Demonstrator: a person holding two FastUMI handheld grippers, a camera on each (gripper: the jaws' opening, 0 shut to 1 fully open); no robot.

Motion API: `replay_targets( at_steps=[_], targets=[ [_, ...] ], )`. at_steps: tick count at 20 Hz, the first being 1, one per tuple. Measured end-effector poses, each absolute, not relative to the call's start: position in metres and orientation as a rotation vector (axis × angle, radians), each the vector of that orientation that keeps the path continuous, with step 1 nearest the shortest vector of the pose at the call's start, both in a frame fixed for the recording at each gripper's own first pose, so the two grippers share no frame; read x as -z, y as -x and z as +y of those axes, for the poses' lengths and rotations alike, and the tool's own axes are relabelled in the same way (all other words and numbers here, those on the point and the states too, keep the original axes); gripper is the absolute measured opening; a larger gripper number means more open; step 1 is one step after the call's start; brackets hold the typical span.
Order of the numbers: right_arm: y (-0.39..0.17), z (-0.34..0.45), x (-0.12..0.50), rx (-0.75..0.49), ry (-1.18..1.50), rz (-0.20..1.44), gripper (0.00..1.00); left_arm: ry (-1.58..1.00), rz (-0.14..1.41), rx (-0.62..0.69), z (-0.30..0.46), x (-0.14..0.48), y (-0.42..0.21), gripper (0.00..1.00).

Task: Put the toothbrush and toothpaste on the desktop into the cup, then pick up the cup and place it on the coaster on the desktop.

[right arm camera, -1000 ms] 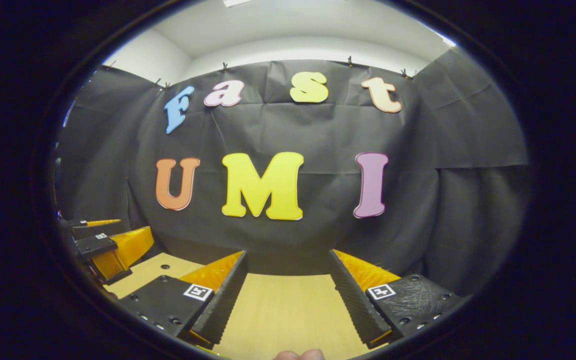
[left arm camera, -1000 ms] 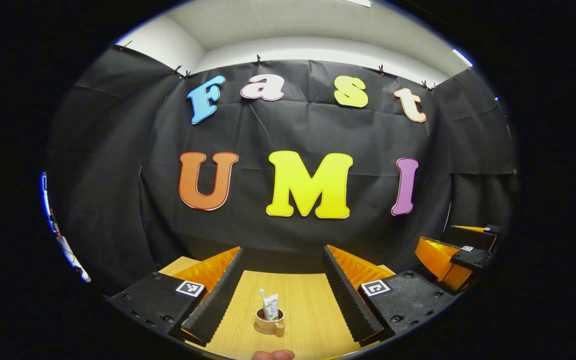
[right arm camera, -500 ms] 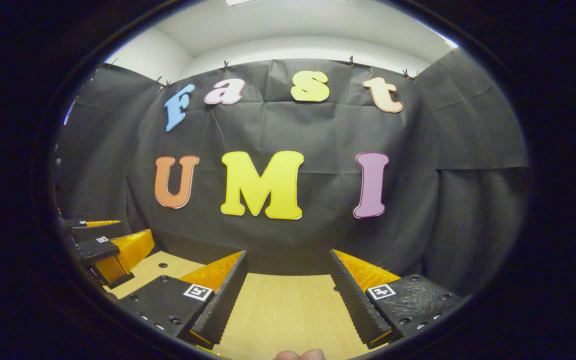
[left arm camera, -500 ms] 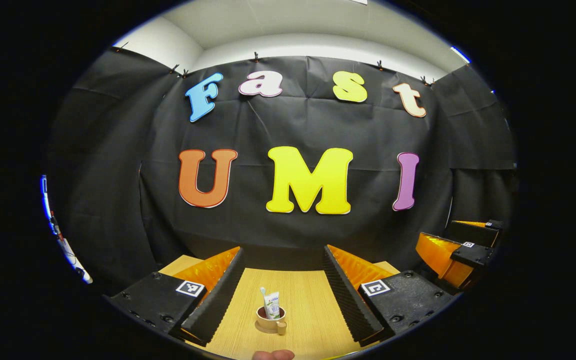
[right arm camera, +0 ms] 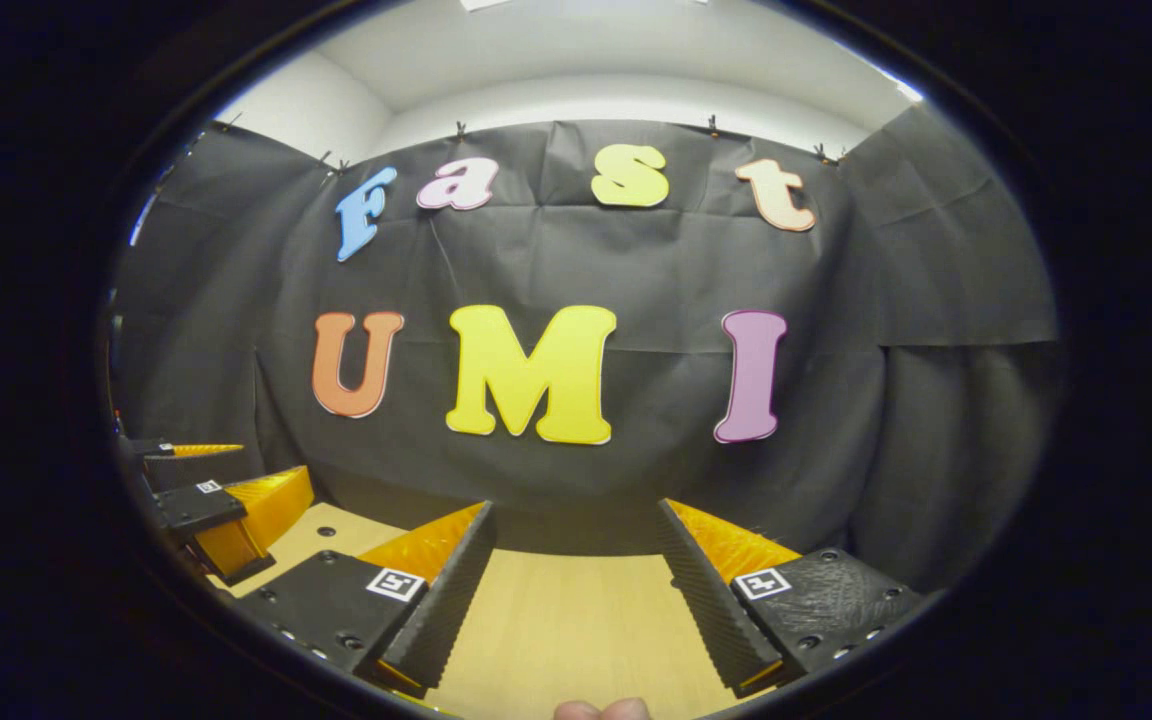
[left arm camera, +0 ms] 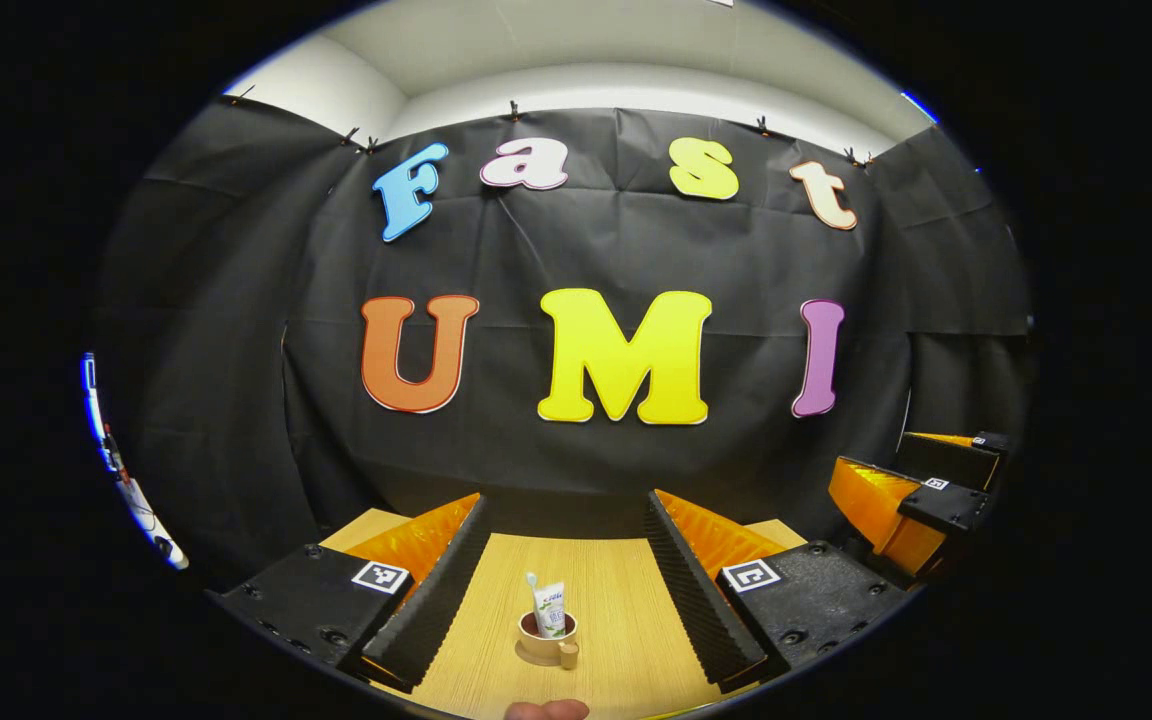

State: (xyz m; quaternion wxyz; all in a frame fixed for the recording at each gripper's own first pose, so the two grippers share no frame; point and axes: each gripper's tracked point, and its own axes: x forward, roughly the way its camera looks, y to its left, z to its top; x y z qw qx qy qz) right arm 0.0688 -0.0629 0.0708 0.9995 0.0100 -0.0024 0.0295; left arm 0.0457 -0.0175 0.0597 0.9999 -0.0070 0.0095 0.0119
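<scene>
Toothpaste tube stands near upright in the cup, long axis vertical, flat end up; toothbrush beside it on the tube's left, also upright, head end up. Cup sits on the coaster on the wooden desktop, handle toward the near side (coaster mostly hidden under the cup). Left gripper is spread wide, holding nothing, fingers level and framing the cup, apart from it. Right gripper likewise wide apart and empty over bare desktop; it appears at far right in the left gripper view. A fingertip shows at the near edge.
</scene>
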Motion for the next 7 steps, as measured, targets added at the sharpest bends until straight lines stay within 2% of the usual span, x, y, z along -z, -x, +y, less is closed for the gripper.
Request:
replay_targets(
  at_steps=[7],
  targets=[
    [-0.0679,-0.0618,-0.0702,-0.068,-0.018,-0.004,0.96,0.011,0.017,-0.034,-0.0143,-0.0605,-0.0453,0.98]
  ],
)
